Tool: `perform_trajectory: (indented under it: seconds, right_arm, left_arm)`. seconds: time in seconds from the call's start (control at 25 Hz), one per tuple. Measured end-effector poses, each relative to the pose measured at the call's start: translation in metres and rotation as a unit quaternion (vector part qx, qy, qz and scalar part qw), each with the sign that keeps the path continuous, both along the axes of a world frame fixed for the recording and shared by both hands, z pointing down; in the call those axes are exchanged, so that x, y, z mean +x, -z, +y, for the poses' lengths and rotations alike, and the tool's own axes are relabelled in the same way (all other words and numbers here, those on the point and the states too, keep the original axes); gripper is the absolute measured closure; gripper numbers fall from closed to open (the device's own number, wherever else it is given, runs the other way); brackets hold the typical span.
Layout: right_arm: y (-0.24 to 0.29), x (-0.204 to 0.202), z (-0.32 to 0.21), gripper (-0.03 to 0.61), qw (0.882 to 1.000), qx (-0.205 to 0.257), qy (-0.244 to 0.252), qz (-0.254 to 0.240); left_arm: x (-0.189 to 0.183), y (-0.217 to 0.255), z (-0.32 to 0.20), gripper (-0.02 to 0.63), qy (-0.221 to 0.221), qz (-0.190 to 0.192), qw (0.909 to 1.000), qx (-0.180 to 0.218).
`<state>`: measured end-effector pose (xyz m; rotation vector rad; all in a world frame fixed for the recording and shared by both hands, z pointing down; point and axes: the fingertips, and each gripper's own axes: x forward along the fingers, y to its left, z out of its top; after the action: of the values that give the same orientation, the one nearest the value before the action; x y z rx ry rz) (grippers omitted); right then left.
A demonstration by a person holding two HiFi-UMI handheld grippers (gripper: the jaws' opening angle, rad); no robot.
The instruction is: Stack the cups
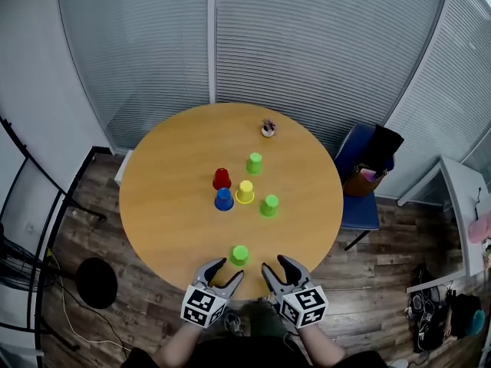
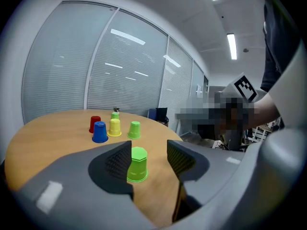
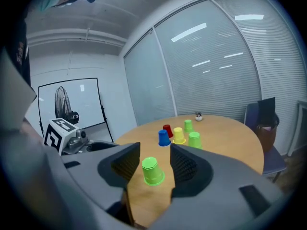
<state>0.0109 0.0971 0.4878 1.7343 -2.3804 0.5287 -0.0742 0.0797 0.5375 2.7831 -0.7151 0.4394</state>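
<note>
Cups stand upside down on the round table (image 1: pixel 153 205): a cluster (image 1: pixel 245 192) of five mid-table, one green cup (image 1: pixel 240 254) at the near edge. Left gripper (image 1: pixel 228 271) and right gripper (image 1: pixel 275 264), jaws apart and empty, sit just near of it.

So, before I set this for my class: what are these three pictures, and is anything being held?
There is no robot here. A person holds a two-jaw tool in each hand: the left gripper and the right gripper. One picture comes from a camera on the person's head, looking down. The other two come from cameras riding on the grippers. On the round table stand six upturned cups: red cup, blue cup, yellow cup, far green cup, right green cup and nearest green cup. Both grippers' jaws are apart and hold nothing.
</note>
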Motion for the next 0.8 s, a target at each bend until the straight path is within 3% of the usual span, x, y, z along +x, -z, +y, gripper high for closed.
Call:
perform_trajectory:
  seconds: [0.48,0.8]
  right_arm:
    - [-0.014,0.014,-0.043,0.413,0.999,-0.021,0.026,-0.014]
    - [-0.027,0.024,-0.064,0.413,0.998,-0.041,0.051,-0.013]
  left_arm:
    - [0.024,-0.051,-0.022,0.347,-0.014,-0.069,0.9972,-0.026]
    - [0.037,-0.069,-0.037,0.341,-0.016,-0.092,0.9951,-0.032]
